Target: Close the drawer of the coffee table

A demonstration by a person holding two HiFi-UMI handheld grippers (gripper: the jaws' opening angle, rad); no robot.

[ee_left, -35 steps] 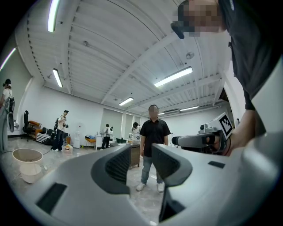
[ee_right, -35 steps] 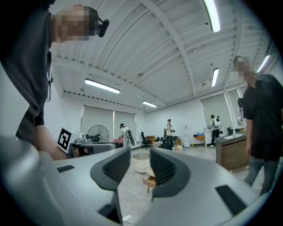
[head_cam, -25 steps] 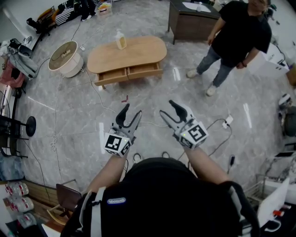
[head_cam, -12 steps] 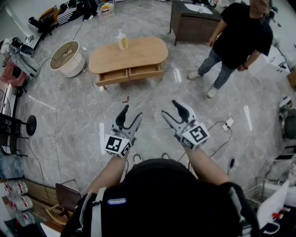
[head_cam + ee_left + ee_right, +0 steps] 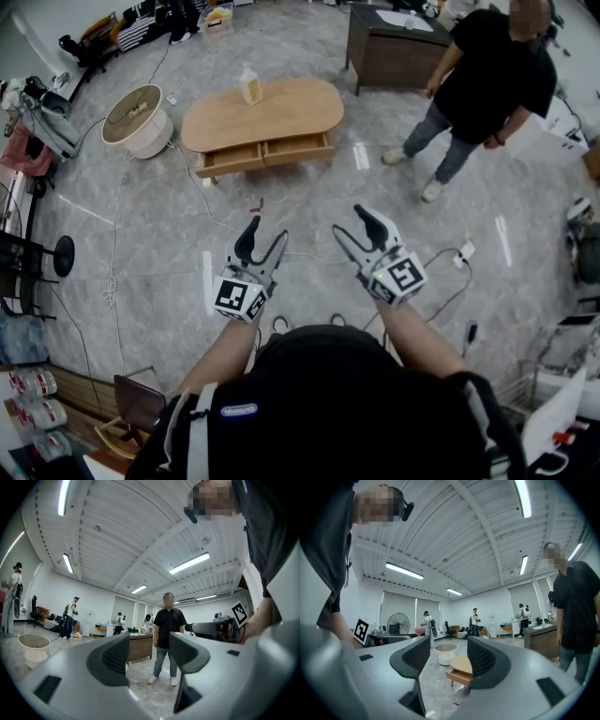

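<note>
1. Coffee table (image 5: 291,108), oval and of light wood, is seen on the grey tiled floor (image 5: 141,234) near the top of the head view, well apart from both grippers. In the right gripper view it is framed far off in the gap between the jaws.
2. A dark wooden desk (image 5: 389,52) is placed beyond the table, to its right.
3. A bystander (image 5: 483,84) in a dark top and jeans is seen standing just beside that desk, to the right of the table.
4. A round white drum (image 5: 138,119) with a tan top is set on the floor near the table's left end.
5. The drawers (image 5: 232,157) are found along the table's near side as two fronts side by side. Both are pulled out past the table's edge, so the closing has not yet been done.
6. The left gripper (image 5: 266,232) is held level and pointed towards the table. Its jaws have just been opening and are spread wide, with nothing between them.
7. The right gripper (image 5: 347,220) is held likewise, just beside the left. Its jaws have also just been opening, are parted fully, and nothing is clasped.
8. A pale bottle (image 5: 249,84) is stood upright on the tabletop near its far left edge.
</note>
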